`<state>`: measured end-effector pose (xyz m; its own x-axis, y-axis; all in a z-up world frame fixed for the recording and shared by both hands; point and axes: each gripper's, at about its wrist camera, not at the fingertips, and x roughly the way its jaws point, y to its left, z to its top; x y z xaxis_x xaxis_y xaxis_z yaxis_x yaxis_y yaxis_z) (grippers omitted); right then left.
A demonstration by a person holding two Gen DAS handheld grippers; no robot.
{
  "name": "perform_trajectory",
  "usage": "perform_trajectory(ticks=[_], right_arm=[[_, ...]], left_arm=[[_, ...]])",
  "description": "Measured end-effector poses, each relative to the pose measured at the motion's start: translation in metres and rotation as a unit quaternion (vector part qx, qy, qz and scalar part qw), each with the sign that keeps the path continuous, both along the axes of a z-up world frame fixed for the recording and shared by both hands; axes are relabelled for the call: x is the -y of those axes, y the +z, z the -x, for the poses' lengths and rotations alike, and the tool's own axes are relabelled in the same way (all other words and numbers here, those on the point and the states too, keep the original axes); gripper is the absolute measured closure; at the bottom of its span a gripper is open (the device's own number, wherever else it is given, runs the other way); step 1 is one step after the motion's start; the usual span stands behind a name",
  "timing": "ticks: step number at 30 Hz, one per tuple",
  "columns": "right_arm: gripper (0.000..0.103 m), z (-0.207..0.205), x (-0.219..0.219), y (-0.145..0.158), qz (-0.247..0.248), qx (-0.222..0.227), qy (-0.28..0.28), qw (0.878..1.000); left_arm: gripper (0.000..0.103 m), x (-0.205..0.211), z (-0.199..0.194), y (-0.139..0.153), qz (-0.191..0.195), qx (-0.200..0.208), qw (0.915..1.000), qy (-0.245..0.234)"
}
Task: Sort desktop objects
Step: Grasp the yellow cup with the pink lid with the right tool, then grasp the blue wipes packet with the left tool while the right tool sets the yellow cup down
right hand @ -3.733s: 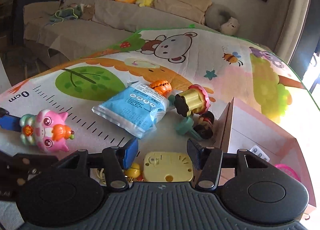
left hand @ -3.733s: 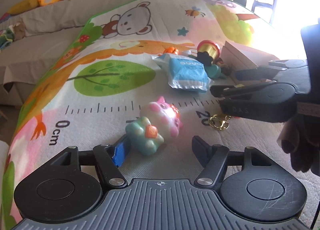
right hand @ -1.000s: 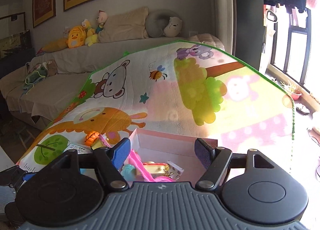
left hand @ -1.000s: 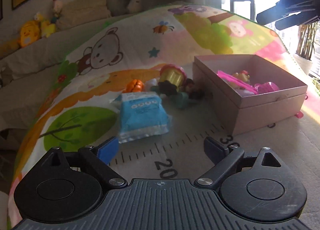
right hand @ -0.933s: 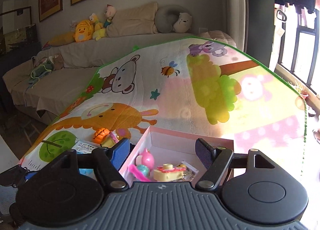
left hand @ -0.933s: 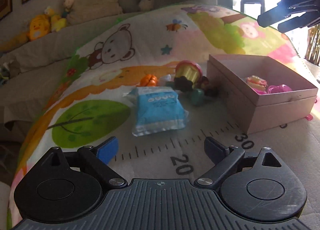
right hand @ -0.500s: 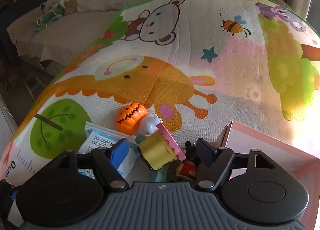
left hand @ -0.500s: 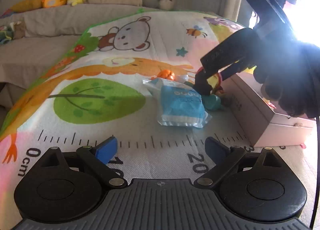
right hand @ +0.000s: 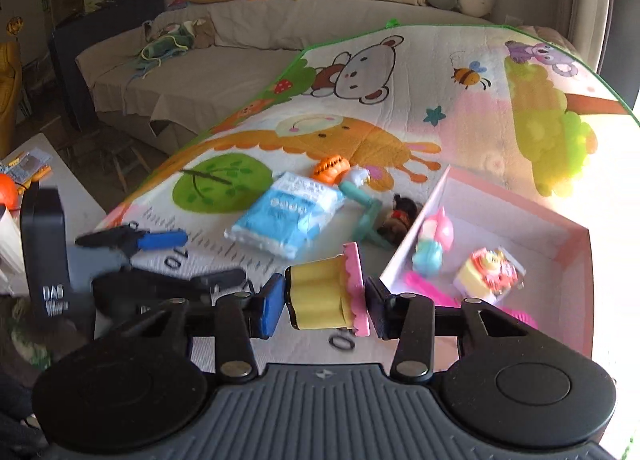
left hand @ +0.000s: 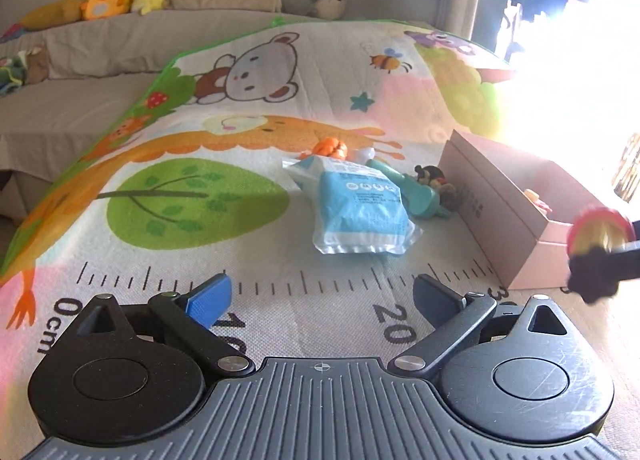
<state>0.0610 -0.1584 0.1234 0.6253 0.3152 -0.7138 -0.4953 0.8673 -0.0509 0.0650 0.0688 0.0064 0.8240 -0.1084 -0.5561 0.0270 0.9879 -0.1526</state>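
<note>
My right gripper (right hand: 322, 302) is shut on a yellow and pink cupcake toy (right hand: 324, 296), held above the mat just left of the pink box (right hand: 520, 216). The same toy (left hand: 598, 230) shows at the right edge of the left wrist view. The box holds a pink cat toy (right hand: 434, 240), a yellow keychain toy (right hand: 490, 270) and a pink comb. My left gripper (left hand: 324, 294) is open and empty over the ruler print; it also shows in the right wrist view (right hand: 160, 256). A blue packet (left hand: 358, 206), an orange pumpkin (left hand: 330, 148), a teal toy (left hand: 418, 190) and a small dark figure (left hand: 432, 176) lie on the mat.
The play mat (left hand: 240, 108) with bear and tree prints covers the table. A sofa (right hand: 240, 44) with plush toys stands behind. A white side table (right hand: 36, 180) with small items is at the far left of the right wrist view.
My right gripper closed on the cupcake toy and lifted it back toward the box's near side. My left gripper drew back slightly and stays open.
</note>
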Motion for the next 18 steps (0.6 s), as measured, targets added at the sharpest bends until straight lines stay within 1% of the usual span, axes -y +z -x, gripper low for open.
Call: perform_trajectory(ticks=[2, 3, 6, 7, 8, 10, 12, 13, 15, 17, 18], right_arm=[[0.06, 0.016, 0.012, -0.02, 0.048, 0.018, -0.027, 0.998], [0.06, 0.021, 0.015, -0.029, 0.077, 0.036, -0.041, 0.996], [0.059, 0.032, 0.019, -0.053, 0.151, 0.095, -0.06, 0.982], [0.059, 0.034, 0.019, -0.06, 0.165, 0.104, -0.061, 0.979], [0.059, 0.035, 0.019, -0.066, 0.167, 0.104, -0.06, 0.979], [0.055, 0.038, 0.021, -0.069, 0.143, 0.099, -0.057, 0.983], [0.054, 0.042, 0.024, -0.065, 0.087, 0.082, -0.04, 0.992], [0.05, 0.045, 0.025, -0.063, 0.06, 0.078, -0.035, 0.995], [0.044, 0.051, 0.027, -0.058, 0.026, 0.082, -0.034, 0.996], [0.041, 0.055, 0.03, -0.052, 0.008, 0.092, -0.04, 0.995], [0.039, 0.057, 0.033, -0.05, 0.002, 0.096, -0.044, 0.994]], left_arm=[[0.003, 0.005, -0.003, 0.001, -0.015, -0.009, 0.9998, 0.0], [0.003, 0.007, -0.005, 0.001, -0.023, -0.014, 0.9996, -0.001], [0.003, 0.017, -0.013, 0.006, -0.039, -0.02, 0.999, -0.009], [0.003, 0.023, -0.018, 0.009, -0.05, -0.017, 0.9986, -0.011], [0.003, 0.028, -0.022, 0.012, -0.061, -0.013, 0.998, -0.012], [0.003, 0.037, -0.035, 0.018, -0.079, -0.013, 0.9967, -0.008], [0.003, 0.042, -0.05, 0.022, -0.08, -0.02, 0.9966, -0.003], [0.003, 0.045, -0.058, 0.023, -0.077, -0.025, 0.9967, 0.001], [0.003, 0.049, -0.071, 0.023, -0.077, -0.032, 0.9964, 0.01], [0.004, 0.053, -0.082, 0.019, -0.09, -0.041, 0.9949, 0.021], [0.01, 0.054, -0.085, 0.017, -0.096, -0.045, 0.9941, 0.023]])
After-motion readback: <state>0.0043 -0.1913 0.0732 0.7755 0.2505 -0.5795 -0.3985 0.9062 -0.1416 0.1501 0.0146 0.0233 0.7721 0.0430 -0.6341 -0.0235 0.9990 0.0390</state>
